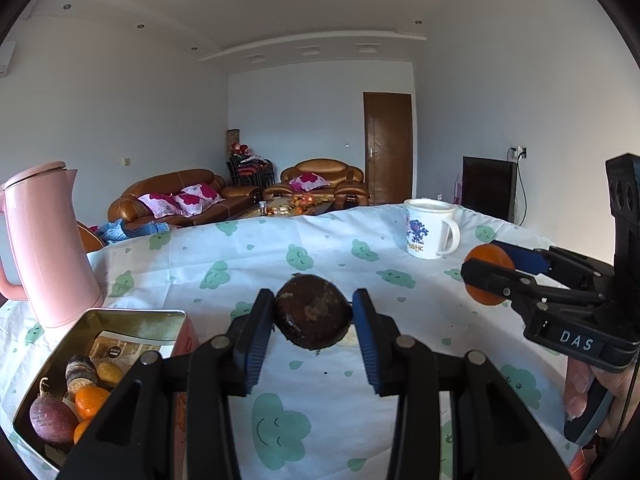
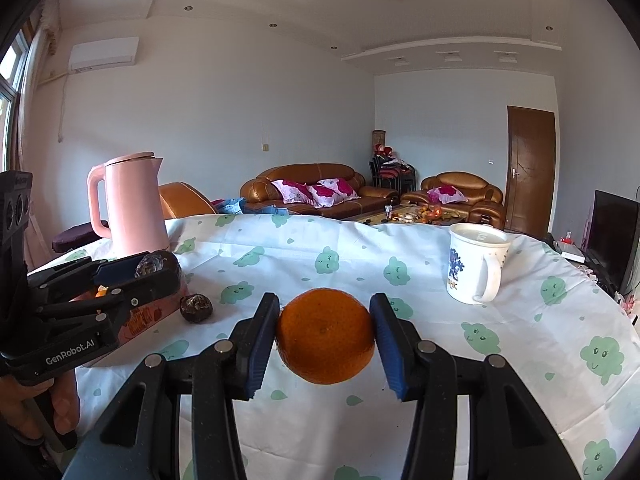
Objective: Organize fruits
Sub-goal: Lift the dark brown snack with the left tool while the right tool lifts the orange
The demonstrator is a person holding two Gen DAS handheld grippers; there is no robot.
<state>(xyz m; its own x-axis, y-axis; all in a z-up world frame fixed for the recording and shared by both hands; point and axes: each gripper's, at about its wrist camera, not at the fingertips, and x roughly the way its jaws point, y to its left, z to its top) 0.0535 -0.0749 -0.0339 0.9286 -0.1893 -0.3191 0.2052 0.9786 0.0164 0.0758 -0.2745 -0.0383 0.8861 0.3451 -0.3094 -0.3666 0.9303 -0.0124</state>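
Note:
My left gripper point(image 1: 313, 314) is shut on a dark brown wrinkled fruit point(image 1: 312, 312), held above the cloud-print tablecloth point(image 1: 280, 256). My right gripper point(image 2: 325, 334) is shut on an orange point(image 2: 325, 336), also lifted off the cloth. The left wrist view shows the right gripper point(image 1: 486, 274) at the right with the orange point(image 1: 489, 254) between its pads. The right wrist view shows the left gripper point(image 2: 154, 272) at the left edge, gripping the brown fruit point(image 2: 154, 264). A metal tin point(image 1: 132, 318) at lower left holds oranges, a purple fruit and other fruits. A second brown fruit point(image 2: 196, 308) lies on the cloth beside the tin.
A pink kettle point(image 1: 48, 244) stands at the table's left behind the tin. A white mug point(image 1: 430, 228) sits at the far right of the table. A person's hand point(image 1: 580, 392) holds the right gripper's handle. Sofas, a door and a television lie beyond the table.

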